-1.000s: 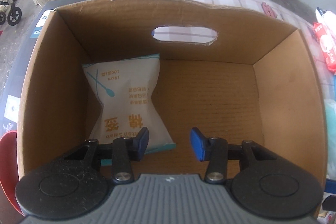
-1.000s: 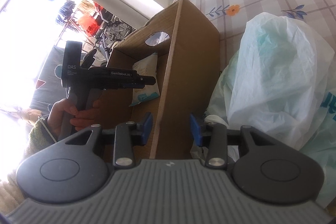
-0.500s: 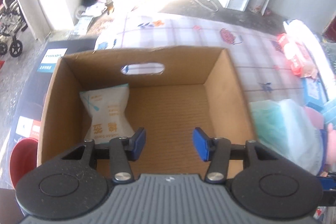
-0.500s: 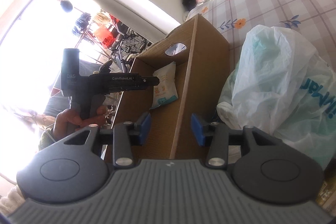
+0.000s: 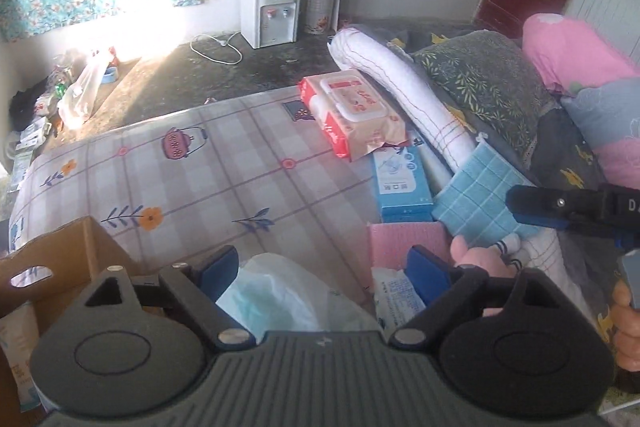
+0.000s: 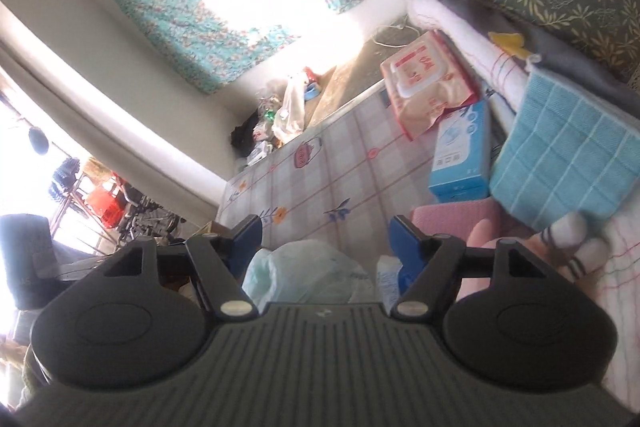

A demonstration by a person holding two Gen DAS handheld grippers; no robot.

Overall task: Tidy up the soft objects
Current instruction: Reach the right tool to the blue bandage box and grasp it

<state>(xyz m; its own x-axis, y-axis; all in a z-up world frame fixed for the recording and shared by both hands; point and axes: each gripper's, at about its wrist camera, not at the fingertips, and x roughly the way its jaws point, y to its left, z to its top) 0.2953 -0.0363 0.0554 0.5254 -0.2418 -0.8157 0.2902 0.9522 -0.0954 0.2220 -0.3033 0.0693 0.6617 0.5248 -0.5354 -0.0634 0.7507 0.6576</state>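
Bedsheet (image 5: 248, 183), checked with flowers, spreads widest. Cardboard box (image 5: 68, 259) sits at its near left corner. Wet-wipes pack (image 5: 356, 111), blue tissue box (image 5: 400, 183) and pink cloth (image 5: 404, 239) cluster right. Left gripper (image 5: 326, 267) and right gripper (image 6: 324, 239) hover over a plastic bag (image 5: 276, 295), jaws opening, gripping nothing.

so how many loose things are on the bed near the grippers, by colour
Pink: 2, the pink cloth and the pink plush toy.
Blue: 2, the blue checked cloth and the blue box.
Red and cream: 1, the wipes pack.
White: 1, the plastic bag.
Total: 6.
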